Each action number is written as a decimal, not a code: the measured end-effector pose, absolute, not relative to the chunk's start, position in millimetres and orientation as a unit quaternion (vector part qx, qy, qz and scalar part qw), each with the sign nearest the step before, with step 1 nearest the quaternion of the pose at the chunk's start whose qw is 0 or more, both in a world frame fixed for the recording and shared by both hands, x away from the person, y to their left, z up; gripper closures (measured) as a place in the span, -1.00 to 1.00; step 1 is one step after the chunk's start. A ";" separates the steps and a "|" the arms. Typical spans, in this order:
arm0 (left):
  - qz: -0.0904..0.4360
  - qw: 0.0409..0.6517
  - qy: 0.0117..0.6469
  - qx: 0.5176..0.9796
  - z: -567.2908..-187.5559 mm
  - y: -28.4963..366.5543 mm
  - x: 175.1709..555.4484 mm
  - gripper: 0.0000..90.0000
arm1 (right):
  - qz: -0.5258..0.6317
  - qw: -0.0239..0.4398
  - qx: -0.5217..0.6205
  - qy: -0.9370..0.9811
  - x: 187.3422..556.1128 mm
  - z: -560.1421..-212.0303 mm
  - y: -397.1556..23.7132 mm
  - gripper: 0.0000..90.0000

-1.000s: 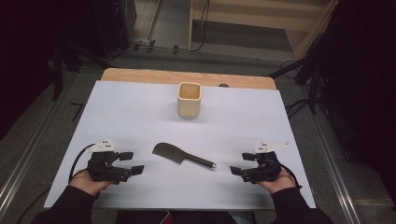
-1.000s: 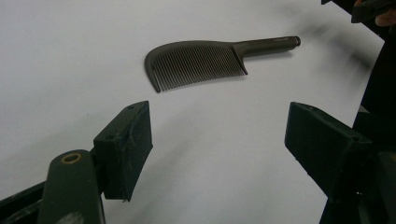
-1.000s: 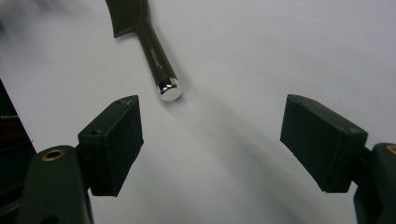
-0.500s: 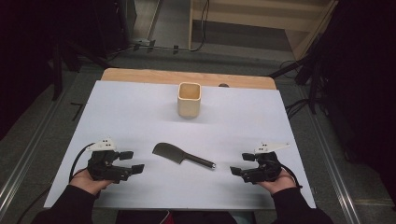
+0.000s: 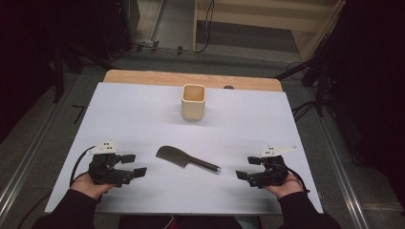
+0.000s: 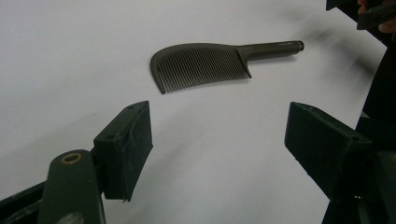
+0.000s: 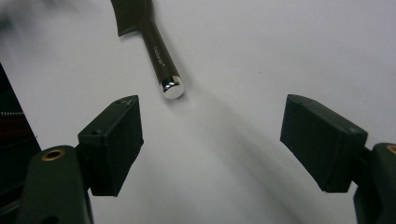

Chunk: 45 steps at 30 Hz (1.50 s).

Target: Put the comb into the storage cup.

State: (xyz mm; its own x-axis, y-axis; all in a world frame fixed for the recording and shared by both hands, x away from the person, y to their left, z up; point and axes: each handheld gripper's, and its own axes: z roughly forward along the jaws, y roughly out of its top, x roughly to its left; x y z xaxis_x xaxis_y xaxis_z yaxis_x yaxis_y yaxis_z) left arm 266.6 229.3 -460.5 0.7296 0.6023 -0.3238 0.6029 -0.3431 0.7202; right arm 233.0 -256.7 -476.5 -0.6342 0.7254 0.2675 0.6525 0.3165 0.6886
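A dark comb [image 5: 184, 159] with a round handle lies flat on the white table sheet [image 5: 143, 109], between my two hands. Its teeth [image 6: 201, 70] face my left gripper [image 5: 133, 164], which rests open on the sheet a short way to the comb's left. In the left gripper view that gripper [image 6: 217, 140] has nothing between its jaws. The handle's shiny end cap [image 7: 171, 87] points toward my right gripper [image 5: 248, 168], open and empty, a little to the right of the handle. The right gripper [image 7: 210, 140] sits just short of the cap. A beige square cup [image 5: 193, 102] stands upright farther back.
The sheet covers a wooden table whose far edge [image 5: 191, 78] shows behind the cup. Cables [image 5: 301, 109] and dark stands lie on the floor around the table. Bare sheet stretches between the cup and the comb.
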 end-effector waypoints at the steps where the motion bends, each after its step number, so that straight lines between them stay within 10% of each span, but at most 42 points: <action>1: 0.000 0.440 0.368 0.819 -460.5 229.3 266.6 -0.47 | 0.401 0.046 0.425 0.810 233.1 -476.6 -256.7 -0.57; 45: 0.000 0.438 0.368 0.820 -461.1 228.9 267.4 -0.47 | 0.416 0.042 0.412 0.810 253.2 -478.6 -254.1 -0.57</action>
State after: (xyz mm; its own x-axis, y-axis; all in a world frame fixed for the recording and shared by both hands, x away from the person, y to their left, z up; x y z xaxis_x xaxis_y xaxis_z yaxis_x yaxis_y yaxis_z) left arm 267.4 228.9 -461.1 0.7286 0.6043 -0.3224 0.6039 -0.3447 0.7187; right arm 253.2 -254.1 -478.6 -0.6576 0.7017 0.2742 0.6316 0.3150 0.7084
